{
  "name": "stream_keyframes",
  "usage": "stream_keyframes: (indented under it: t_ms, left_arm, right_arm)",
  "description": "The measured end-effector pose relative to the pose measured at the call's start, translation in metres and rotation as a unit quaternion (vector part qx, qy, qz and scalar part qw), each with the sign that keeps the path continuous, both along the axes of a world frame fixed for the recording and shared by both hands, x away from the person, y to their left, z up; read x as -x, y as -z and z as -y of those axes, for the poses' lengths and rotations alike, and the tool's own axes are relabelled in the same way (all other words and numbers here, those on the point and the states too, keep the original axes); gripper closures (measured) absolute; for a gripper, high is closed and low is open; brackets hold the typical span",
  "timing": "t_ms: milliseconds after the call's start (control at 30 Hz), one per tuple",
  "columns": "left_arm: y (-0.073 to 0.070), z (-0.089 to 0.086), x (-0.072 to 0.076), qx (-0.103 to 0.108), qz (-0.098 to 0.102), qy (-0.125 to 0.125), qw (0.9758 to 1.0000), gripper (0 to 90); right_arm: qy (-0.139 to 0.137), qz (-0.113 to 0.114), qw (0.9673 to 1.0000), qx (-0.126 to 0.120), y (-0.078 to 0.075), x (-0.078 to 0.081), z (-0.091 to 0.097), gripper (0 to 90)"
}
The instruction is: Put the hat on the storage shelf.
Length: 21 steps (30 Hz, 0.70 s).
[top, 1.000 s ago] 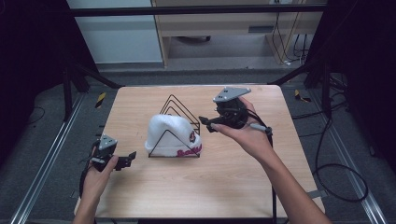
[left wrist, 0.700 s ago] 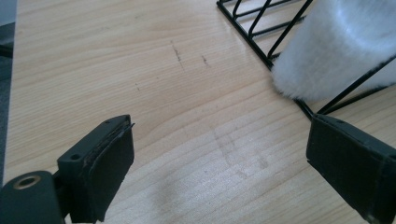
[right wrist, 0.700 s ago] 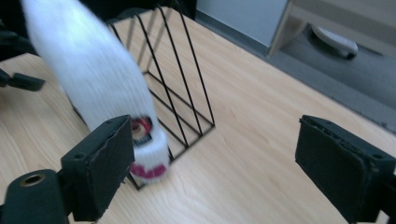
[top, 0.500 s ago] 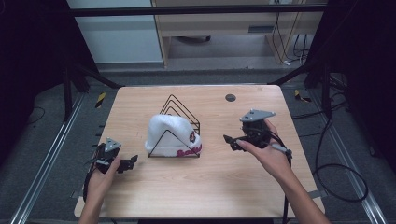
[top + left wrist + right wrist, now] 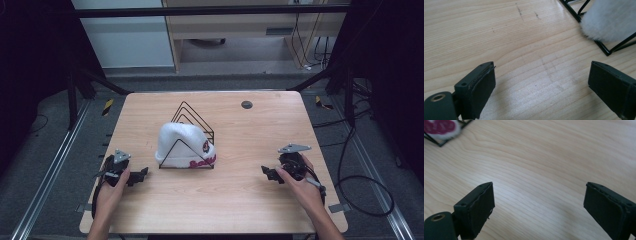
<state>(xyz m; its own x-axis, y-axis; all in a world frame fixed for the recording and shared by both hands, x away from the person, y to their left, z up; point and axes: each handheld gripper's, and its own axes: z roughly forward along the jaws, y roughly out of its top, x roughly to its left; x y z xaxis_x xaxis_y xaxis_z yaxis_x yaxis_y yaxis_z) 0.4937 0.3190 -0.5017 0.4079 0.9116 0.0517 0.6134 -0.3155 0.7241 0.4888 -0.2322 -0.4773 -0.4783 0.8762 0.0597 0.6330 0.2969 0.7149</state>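
A white knitted hat (image 5: 182, 142) with red lettering is draped over a black wire rack (image 5: 192, 117) in the middle of the wooden table (image 5: 230, 210). My left gripper (image 5: 142, 174) rests low at the table's left front and is open and empty. In its own view the left gripper (image 5: 541, 85) points at bare wood, with the hat (image 5: 609, 22) and a rack corner (image 5: 602, 47) at the upper right. My right gripper (image 5: 265, 172) sits low at the right front. Its jaws have just been opening and stand wide with nothing between them in the right gripper view (image 5: 539, 205).
A small dark round disc (image 5: 246, 104) lies near the table's back edge. The hat's red patch (image 5: 441, 127) and a rack corner (image 5: 434, 141) show at the upper left of the right gripper view. Cables lie on the floor to the right of the table.
My right hand has come down from beside the rack's back right to the table's right front. My left hand has sunk a little toward the tabletop.
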Motion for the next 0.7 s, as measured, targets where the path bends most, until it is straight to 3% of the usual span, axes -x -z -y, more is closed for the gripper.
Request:
stream_keyframes:
  t_ms: [133, 267, 333, 400, 433, 567, 600, 700]
  left_arm:
    - [0.002, 0.000, -0.001, -0.006, -0.008, -0.003, 0.9999, 6.0]
    - [0.003, 0.001, -0.002, 0.000, -0.009, -0.003, 1.0000, 4.6]
    - [0.006, -0.001, -0.002, 0.014, -0.007, -0.006, 0.9999, 4.1]
    - [0.006, -0.001, -0.002, 0.011, -0.007, -0.006, 0.9999, 4.1]
    - [0.005, -0.001, -0.001, 0.011, -0.008, -0.005, 0.9999, 3.8]
    - [0.006, -0.001, -0.001, 0.010, -0.009, -0.005, 0.9999, 3.3]
    - [0.006, 0.000, -0.001, 0.010, -0.009, -0.006, 0.9999, 3.1]
    - [0.006, 0.000, 0.000, 0.010, -0.009, -0.006, 0.9999, 2.8]
  right_arm:
    - [0.024, -0.007, 0.9997, 0.004, 0.012, -0.002, 0.011, 10.1]
    - [0.041, -0.012, 0.9991, 0.008, 0.017, -0.003, 0.013, 10.2]
    - [0.052, -0.014, 0.9985, 0.010, 0.023, -0.005, 0.014, 10.3]
    - [0.056, -0.015, 0.9983, 0.011, 0.025, -0.005, 0.014, 10.2]
    - [0.062, 0.000, 0.9979, 0.018, 0.029, -0.004, 0.014, 9.8]
    - [0.064, 0.014, 0.9976, 0.025, 0.032, -0.003, 0.012, 8.9]
    - [0.070, 0.027, 0.9970, 0.023, 0.035, -0.001, 0.011, 7.6]
    - [0.072, 0.027, 0.9967, 0.024, 0.035, 0.000, 0.010, 7.4]
